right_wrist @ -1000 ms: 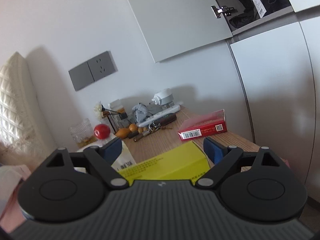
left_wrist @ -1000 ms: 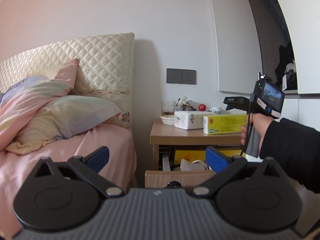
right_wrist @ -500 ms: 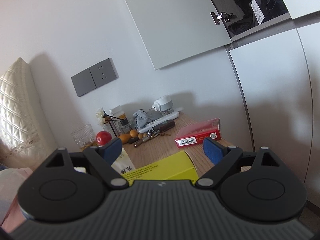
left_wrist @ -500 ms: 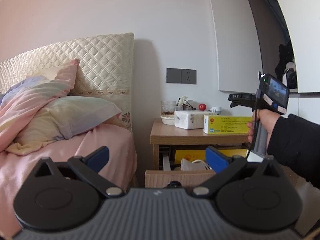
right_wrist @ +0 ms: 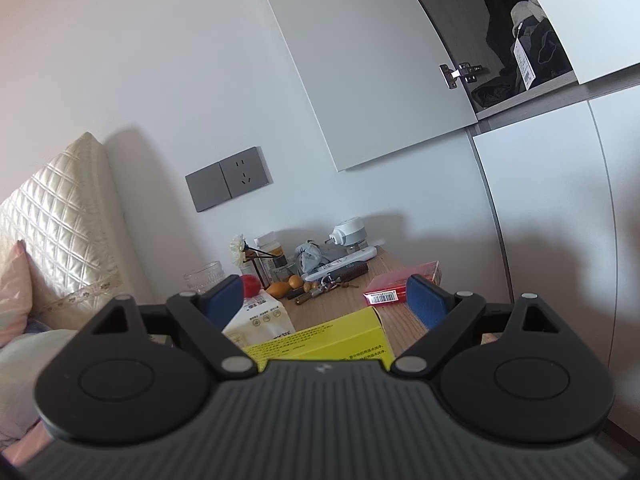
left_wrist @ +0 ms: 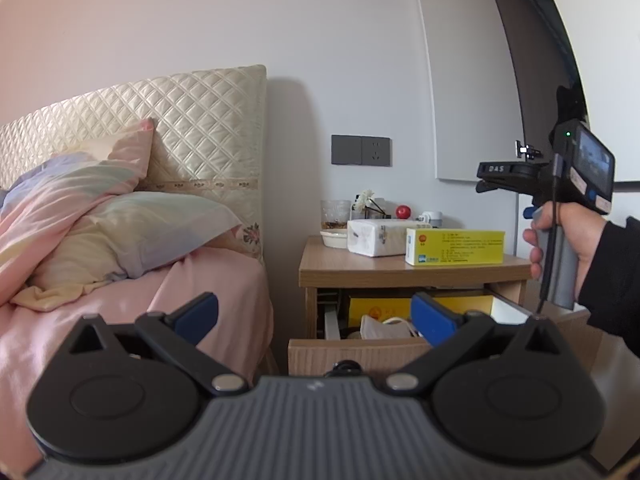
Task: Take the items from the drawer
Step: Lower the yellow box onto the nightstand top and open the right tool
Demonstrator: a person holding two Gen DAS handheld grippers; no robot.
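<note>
Two grippers are in view, and both are empty. The left gripper (left_wrist: 314, 316) is nearest to the camera, with its blue fingers spread wide and nothing between them. It is held low, in front of the open drawer (left_wrist: 356, 354), which lies straight ahead of it and a little to its right side.

Inside the drawer some things are left: a pale crumpled item (left_wrist: 384, 328) near the front, and behind it a yellow box (left_wrist: 380, 308) that lies with its long side across, parallel to the drawer front. The right part of the drawer is hidden behind one finger.

Above, on the nightstand (left_wrist: 408, 272), a second yellow box (left_wrist: 454, 246) stands beside a tissue pack (left_wrist: 376, 236). It also lies across.

The right gripper (right_wrist: 326, 298) is held higher, over the right end of the nightstand. Its fingers are wide apart too and it holds nothing; the yellow box lies just below it and is not gripped.

I judge that the left gripper is nearer to the drawer, so the next pick is easier for it. It must go forward and down, and close across the short side of the item.
</note>
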